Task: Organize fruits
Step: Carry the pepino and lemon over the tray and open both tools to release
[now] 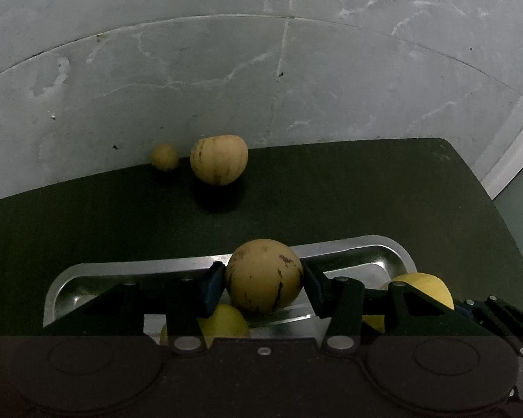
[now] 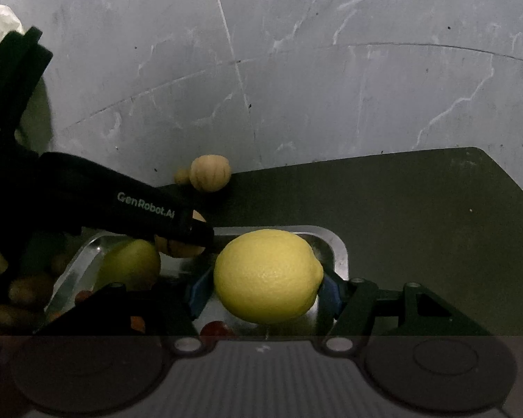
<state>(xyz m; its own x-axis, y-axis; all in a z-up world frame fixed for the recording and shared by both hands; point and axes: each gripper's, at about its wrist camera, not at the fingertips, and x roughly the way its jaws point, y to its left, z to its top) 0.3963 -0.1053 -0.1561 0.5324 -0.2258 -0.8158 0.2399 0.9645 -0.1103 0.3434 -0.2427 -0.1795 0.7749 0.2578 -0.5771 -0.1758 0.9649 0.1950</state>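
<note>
Marbled grey floor behind; left tongs clamp a smooth, brown-streaked round fruit over a shiny metal tray (dark mat beneath), right tongs grip a pebbly lemon.

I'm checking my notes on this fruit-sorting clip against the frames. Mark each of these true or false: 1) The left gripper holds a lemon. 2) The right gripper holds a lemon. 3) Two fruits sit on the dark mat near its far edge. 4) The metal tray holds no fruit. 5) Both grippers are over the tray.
1) False. The left gripper is shut on a tan streaked fruit.
2) True. The right gripper clamps the lemon.
3) True. A small round fruit and a larger streaked fruit sit on the mat.
4) False. The tray holds another lemon.
5) True.
</note>
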